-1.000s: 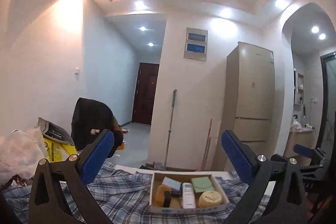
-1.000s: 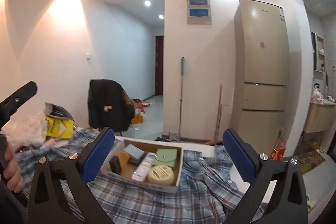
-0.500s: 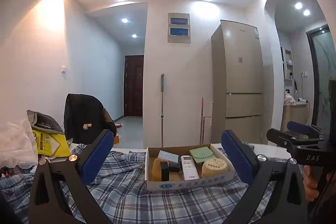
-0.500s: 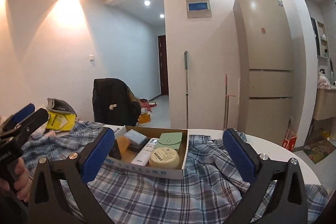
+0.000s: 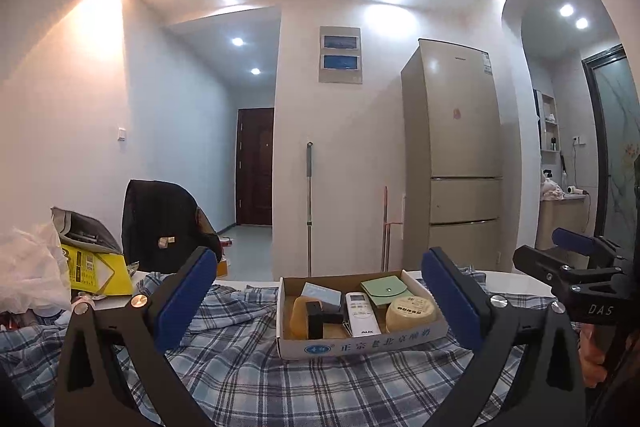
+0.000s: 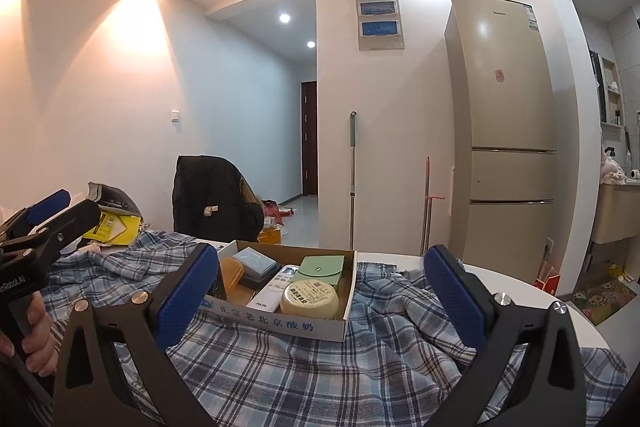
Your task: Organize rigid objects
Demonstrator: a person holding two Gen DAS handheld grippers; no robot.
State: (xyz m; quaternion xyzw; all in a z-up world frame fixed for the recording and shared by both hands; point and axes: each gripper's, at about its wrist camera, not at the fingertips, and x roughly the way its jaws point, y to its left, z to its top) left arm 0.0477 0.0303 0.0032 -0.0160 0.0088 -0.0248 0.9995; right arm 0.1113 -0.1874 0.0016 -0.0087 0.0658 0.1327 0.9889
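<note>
Both our grippers, left gripper (image 5: 320, 301) and right gripper (image 6: 322, 297), gape wide, empty, facing the white cardboard box (image 5: 362, 341) packed with a remote (image 5: 362, 313) and round tub (image 5: 410, 313).

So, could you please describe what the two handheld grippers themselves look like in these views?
Both match: the left gripper and right gripper have black angular frames with triangular cut-outs, silver screws and two fingers faced with textured blue pads. Seen from the side, the right one carries white "DAS" lettering; the left one's white lettering is partly cut off. No cables or sleeves show.
</note>
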